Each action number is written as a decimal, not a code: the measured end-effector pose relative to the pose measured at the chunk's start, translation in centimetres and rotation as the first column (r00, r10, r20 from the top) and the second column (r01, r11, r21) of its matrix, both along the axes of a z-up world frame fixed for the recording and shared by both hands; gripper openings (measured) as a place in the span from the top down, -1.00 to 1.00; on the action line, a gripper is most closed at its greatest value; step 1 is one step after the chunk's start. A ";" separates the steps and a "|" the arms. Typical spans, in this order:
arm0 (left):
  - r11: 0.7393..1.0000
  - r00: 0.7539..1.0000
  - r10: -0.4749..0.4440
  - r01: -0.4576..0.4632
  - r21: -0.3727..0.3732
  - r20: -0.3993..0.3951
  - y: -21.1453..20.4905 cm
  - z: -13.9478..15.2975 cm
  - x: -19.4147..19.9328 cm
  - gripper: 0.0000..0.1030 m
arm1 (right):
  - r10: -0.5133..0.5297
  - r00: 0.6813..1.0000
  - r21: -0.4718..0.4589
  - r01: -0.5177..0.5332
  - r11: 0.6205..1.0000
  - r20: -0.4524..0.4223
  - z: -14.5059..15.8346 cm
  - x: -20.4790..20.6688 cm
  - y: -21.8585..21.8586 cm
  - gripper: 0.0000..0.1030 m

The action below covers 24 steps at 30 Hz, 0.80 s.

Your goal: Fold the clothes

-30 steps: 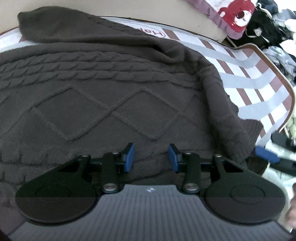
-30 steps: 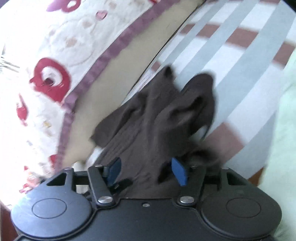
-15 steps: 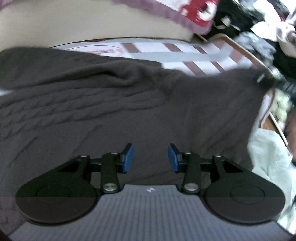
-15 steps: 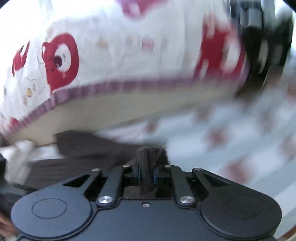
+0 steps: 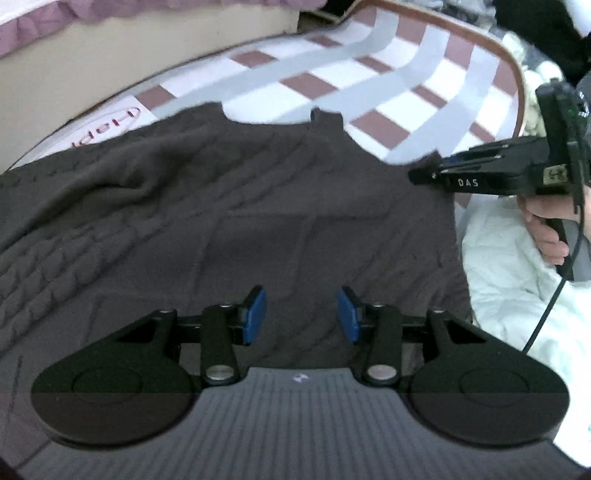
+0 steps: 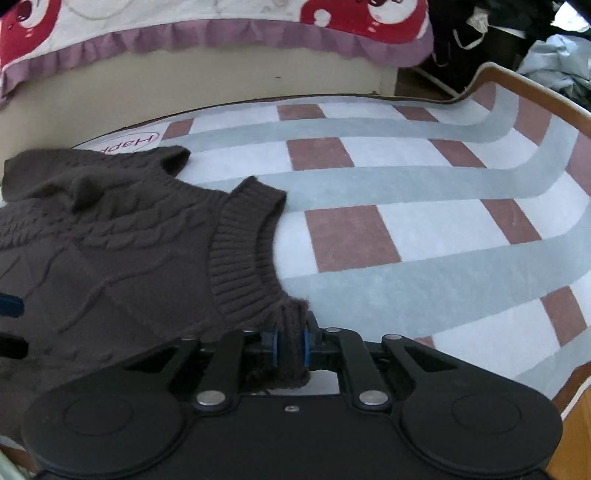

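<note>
A dark brown cable-knit sweater (image 5: pixel 258 206) lies spread over a striped mat (image 5: pixel 369 88). My left gripper (image 5: pixel 302 295) hovers above the sweater's middle. Its jaws are opening, and the blue pads (image 5: pixel 255 314) pinch nothing. In the right wrist view, my right gripper (image 6: pixel 290 332) is shut on a corner of the sweater (image 6: pixel 110 258) beside its ribbed band (image 6: pixel 243 251), and a tuft of knit sticks up between the pads. From the left wrist view the right gripper (image 5: pixel 415 175) holds the sweater's right edge. The left gripper's blue tips (image 6: pixel 9 321) show at the far left.
The mat (image 6: pixel 406 229) has grey stripes, brown squares and a brown raised rim. A white cloth (image 5: pixel 509 280) lies right of the sweater under the person's hand (image 5: pixel 546 229). A red-and-white quilt with a purple frill (image 6: pixel 221 14) and a pile of clothes (image 6: pixel 480 29) lie beyond.
My right gripper closed on the sweater's edge and swung round, pulling it out over the mat. The left gripper shifted across the sweater, which now lies flatter and wider.
</note>
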<state>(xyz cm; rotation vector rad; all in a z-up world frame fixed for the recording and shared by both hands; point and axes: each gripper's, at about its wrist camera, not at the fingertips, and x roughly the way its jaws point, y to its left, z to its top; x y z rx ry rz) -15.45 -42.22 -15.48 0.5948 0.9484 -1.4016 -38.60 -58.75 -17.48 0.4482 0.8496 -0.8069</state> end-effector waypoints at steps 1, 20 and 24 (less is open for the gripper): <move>1.000 1.000 0.010 -0.010 -0.005 -0.021 0.6 0.1 0.5 0.16 | -0.017 1.000 -0.002 0.017 1.000 -0.012 0.0 0.0 0.0 0.70; 0.902 0.903 0.289 -0.367 0.226 0.317 18.9 1.2 10.7 0.05 | 0.331 0.875 0.131 -0.396 0.909 0.353 4.0 4.8 19.0 -0.31; 0.924 0.934 0.280 -0.324 0.200 0.221 21.3 1.3 10.2 0.02 | 0.420 0.848 0.192 -0.493 0.848 0.324 1.6 9.8 20.3 -0.28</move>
